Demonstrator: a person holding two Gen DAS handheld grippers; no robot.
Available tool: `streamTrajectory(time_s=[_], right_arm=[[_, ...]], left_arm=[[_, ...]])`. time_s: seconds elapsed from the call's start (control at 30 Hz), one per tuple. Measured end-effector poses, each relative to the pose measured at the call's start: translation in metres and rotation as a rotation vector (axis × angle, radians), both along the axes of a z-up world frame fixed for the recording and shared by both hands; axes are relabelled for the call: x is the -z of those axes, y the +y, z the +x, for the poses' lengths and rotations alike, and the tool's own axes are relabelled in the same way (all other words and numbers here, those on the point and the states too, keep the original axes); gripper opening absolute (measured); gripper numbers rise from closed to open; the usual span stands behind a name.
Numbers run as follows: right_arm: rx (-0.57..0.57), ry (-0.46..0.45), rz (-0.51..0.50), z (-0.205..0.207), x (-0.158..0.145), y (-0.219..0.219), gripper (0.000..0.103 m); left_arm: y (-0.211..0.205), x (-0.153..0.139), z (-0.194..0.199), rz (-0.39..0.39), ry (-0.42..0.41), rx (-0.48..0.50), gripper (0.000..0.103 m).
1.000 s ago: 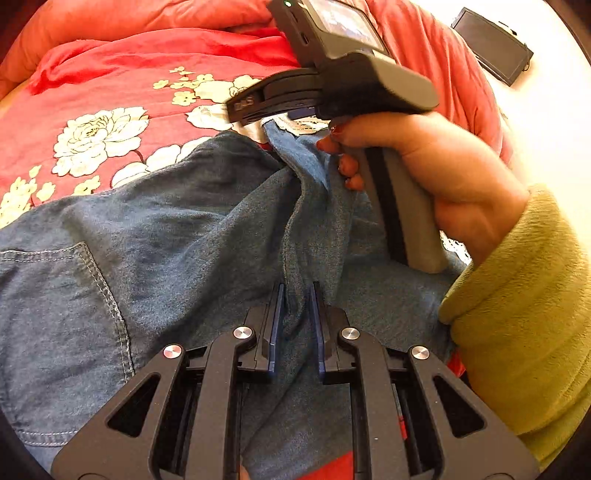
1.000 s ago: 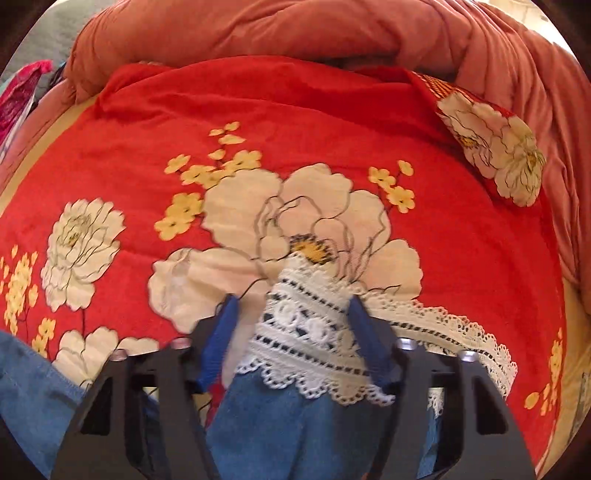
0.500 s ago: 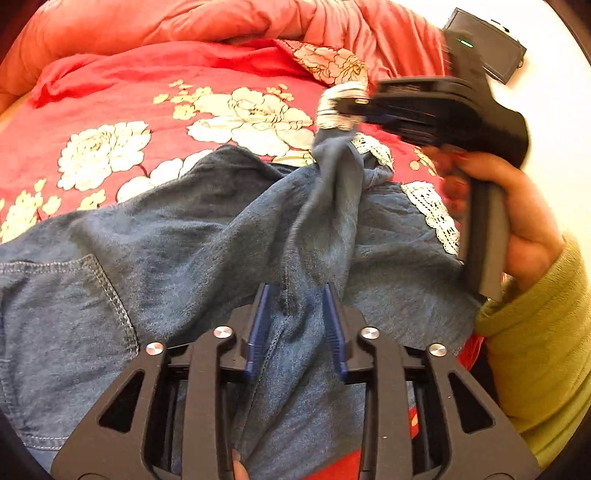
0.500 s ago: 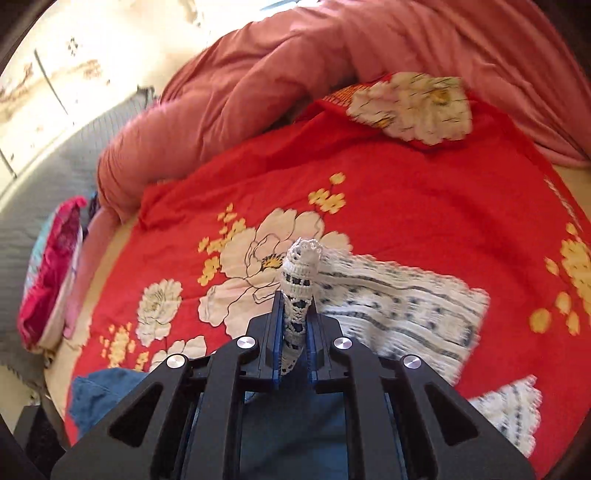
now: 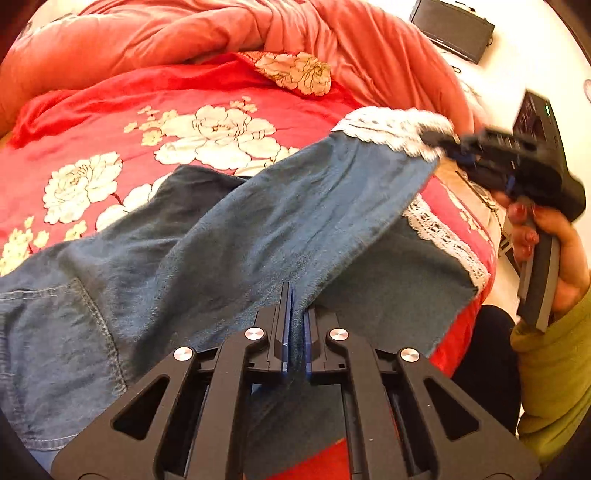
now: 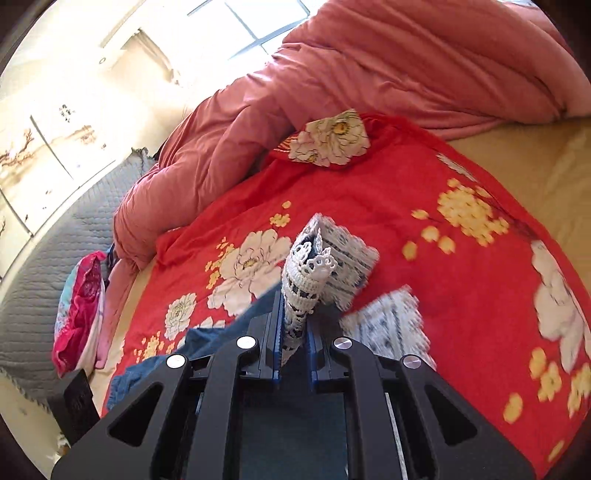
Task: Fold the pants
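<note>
A: Where are the pants?

B: Blue denim pants w/ white lace-trimmed cuffs (image 5: 236,236) lie across the red bedspread printed w/ cream flowers (image 5: 110,110). Waist end and a stitched back pocket (image 5: 55,332) sit at the left of the left wrist view. One leg is lifted off the bed and runs diagonally up to the right; the other leg lies flat under it, its lace cuff (image 5: 447,236) near the bed's right edge.

A: Left tool?

B: Left black two-finger gripper w/ blue pads (image 5: 294,325) is pressed nearly together, pinching a fold of denim near the middle of the pants, approx. where the raised leg starts.

A: Right one?

B: Right black two-finger gripper (image 6: 293,325) is clamped on the raised leg's white lace cuff (image 6: 306,280); the lace stands up between the blue pads in the right wrist view. In the left wrist view that tool (image 5: 454,146) is blurred, at the far right, w/ the lace edge at its tip. The right hand w/ red nails (image 5: 546,236) wraps its handle; a yellow-green sleeve (image 5: 550,376) is below it.

A: Anything else around?

B: Crumpled salmon-pink duvet (image 5: 166,40) bunched along the far side of the bedspread. Grey quilted cover (image 6: 48,251) and a pink patterned bundle (image 6: 79,306) at the left of the right wrist view. Dark flat rectangular device (image 5: 452,31) on a pale surface, top right of the left wrist view; can't tell what it is.
</note>
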State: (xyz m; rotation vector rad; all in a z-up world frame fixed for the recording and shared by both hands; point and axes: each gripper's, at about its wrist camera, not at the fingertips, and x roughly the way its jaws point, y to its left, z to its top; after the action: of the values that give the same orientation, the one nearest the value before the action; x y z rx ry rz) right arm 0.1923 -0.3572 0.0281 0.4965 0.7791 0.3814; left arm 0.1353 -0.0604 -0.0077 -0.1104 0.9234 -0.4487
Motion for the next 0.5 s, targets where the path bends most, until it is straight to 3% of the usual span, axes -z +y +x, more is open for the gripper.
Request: streamTrajectory(time_s=[0.3,0.5], right_arm=[[0.041,0.09,0.02,-0.068,0.022,-0.024,0.009],[0.024,0.124,0.016,-0.091,0.031,-0.022,0.012]], left_arm=[[0.011,-0.019,-0.022,-0.016,-0.049,0.03,0.001],[0.016,-0.017,-0.026,-0.015,-0.037,0.033,0.001]])
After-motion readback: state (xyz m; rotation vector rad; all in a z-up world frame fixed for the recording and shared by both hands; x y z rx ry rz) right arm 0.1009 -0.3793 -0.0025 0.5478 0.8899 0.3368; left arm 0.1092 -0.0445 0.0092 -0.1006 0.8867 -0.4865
